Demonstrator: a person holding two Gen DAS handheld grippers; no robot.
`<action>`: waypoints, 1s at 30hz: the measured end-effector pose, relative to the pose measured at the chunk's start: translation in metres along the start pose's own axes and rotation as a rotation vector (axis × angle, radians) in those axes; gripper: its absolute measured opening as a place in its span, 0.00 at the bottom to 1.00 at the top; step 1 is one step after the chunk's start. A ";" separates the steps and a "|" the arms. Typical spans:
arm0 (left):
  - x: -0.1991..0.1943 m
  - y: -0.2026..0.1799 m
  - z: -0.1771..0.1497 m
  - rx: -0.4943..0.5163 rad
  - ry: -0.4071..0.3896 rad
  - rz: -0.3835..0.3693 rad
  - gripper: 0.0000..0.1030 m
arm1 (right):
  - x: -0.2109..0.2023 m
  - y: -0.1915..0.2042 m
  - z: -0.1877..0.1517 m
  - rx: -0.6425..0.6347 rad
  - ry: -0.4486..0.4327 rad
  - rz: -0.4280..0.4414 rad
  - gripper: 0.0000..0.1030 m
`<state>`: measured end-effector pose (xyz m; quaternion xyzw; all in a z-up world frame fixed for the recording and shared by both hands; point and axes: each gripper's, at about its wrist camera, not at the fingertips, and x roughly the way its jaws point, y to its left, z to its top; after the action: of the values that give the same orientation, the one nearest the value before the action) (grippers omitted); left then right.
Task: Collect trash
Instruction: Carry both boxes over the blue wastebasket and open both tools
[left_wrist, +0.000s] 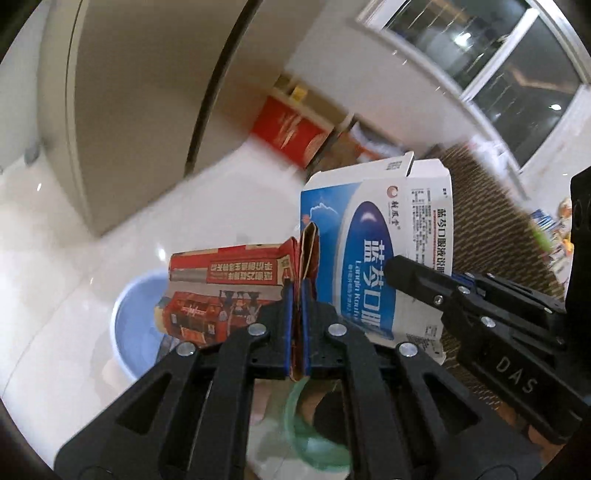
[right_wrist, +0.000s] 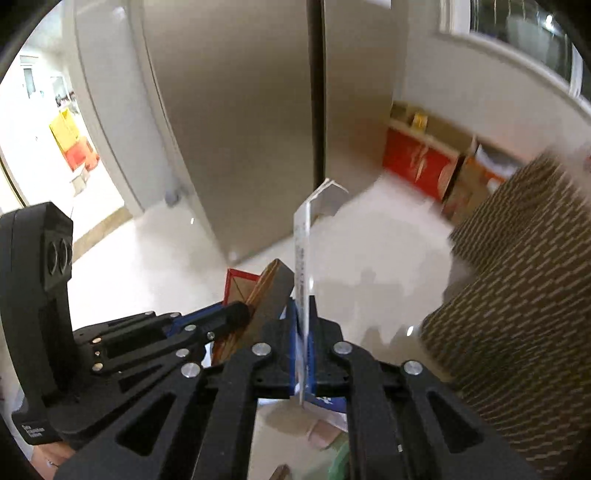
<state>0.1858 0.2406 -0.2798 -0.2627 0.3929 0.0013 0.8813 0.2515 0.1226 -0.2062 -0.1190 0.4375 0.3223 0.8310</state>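
Observation:
My left gripper (left_wrist: 295, 295) is shut on a flattened red carton (left_wrist: 229, 291) and holds it in the air above the white floor. My right gripper (right_wrist: 303, 325) is shut on a flattened white and blue medicine box (left_wrist: 373, 243), seen edge-on in the right wrist view (right_wrist: 301, 266). The two grippers are side by side: the right gripper shows at the right of the left wrist view (left_wrist: 480, 314), the left gripper at the left of the right wrist view (right_wrist: 155, 339). The red carton (right_wrist: 251, 299) is just left of the medicine box.
A light blue basin (left_wrist: 133, 325) stands on the floor below the red carton. A grey fridge (right_wrist: 258, 129) stands ahead. Red boxes (right_wrist: 417, 162) and cardboard boxes line the far wall. A brown patterned tablecloth (right_wrist: 517, 332) hangs at the right. A green-rimmed bag (left_wrist: 310, 443) is below.

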 end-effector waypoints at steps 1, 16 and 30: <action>0.011 0.009 -0.005 -0.004 0.035 0.015 0.04 | 0.012 0.000 -0.004 0.014 0.026 0.012 0.05; 0.079 0.086 -0.015 -0.154 0.185 0.132 0.08 | 0.104 -0.003 -0.025 0.090 0.167 0.107 0.05; 0.062 0.102 -0.013 -0.283 0.135 0.203 0.66 | 0.118 0.014 -0.010 0.071 0.167 0.168 0.06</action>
<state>0.1977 0.3098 -0.3770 -0.3426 0.4717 0.1277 0.8024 0.2837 0.1795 -0.3056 -0.0788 0.5248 0.3640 0.7654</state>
